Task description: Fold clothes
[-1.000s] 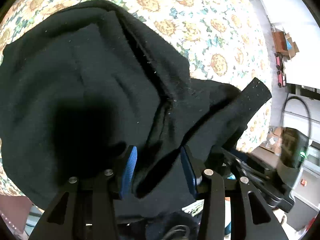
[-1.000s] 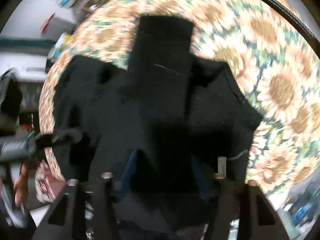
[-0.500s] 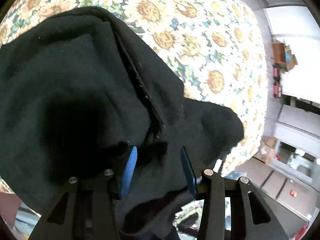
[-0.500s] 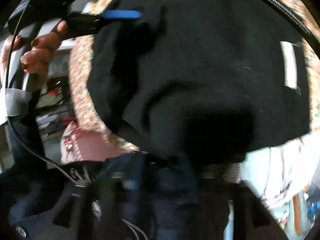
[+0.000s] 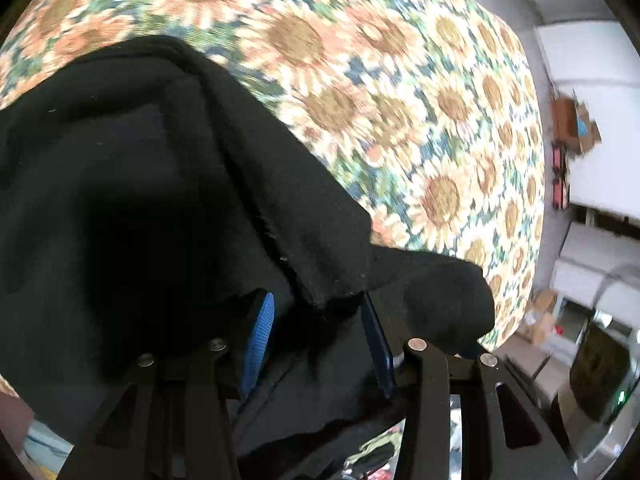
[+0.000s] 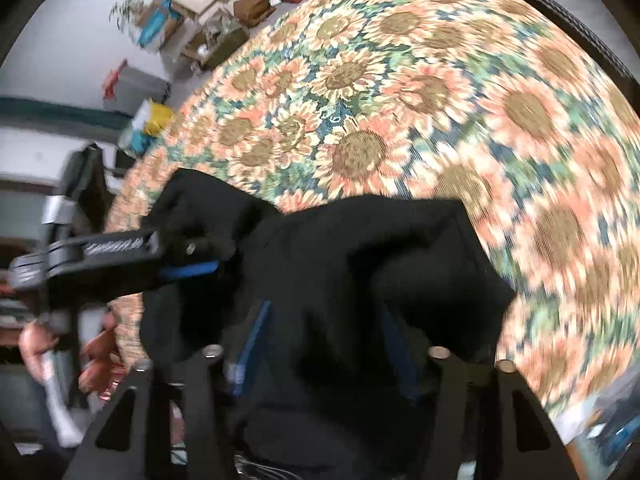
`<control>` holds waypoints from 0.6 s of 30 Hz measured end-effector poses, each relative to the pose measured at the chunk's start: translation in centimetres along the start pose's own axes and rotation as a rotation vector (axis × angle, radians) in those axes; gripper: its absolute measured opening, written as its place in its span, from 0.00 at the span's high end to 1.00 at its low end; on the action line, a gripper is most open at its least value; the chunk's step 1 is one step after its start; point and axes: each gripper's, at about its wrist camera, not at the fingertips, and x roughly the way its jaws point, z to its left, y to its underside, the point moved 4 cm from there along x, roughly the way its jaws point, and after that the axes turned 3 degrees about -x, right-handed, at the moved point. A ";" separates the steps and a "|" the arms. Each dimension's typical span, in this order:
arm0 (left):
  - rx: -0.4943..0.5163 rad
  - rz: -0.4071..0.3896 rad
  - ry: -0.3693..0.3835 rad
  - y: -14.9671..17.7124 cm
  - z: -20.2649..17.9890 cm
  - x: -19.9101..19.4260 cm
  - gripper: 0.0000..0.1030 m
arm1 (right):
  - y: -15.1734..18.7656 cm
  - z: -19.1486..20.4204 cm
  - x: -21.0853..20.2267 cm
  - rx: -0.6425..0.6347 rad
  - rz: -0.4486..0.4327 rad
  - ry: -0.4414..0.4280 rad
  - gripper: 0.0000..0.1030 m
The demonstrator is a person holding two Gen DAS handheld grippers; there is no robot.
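both claws are carrying a black garment over the sunflower cloth on the worktop, so the step in hand looks like bringing one edge across to make a fold. in the left wrist view the garment is filling the left and centre of the frame, bunched between the blue pads of the left claw, which is clamping a thick wad of fabric with its jaws partway apart. in the right wrist view the garment is hanging across the lower centre, and the right claw is gripping a fold of it; its jaws have just been closing a little, with cloth between them.

the next move probably calls for lowering both held edges together onto the cloth, keeping them level so the layers are lining up, then letting go.

only the right wrist view is showing the other claw from outside, at middle left of the frame, with a hand at lower left (blurred). only the left wrist view is showing the garment's raw seam edge running down the centre, and a free corner sticking out to the right.
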 end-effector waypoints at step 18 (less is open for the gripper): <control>0.003 -0.122 0.074 -9.4 -3.6 -0.2 0.95 | -10.7 -7.0 0.4 0.135 -0.071 -0.078 0.97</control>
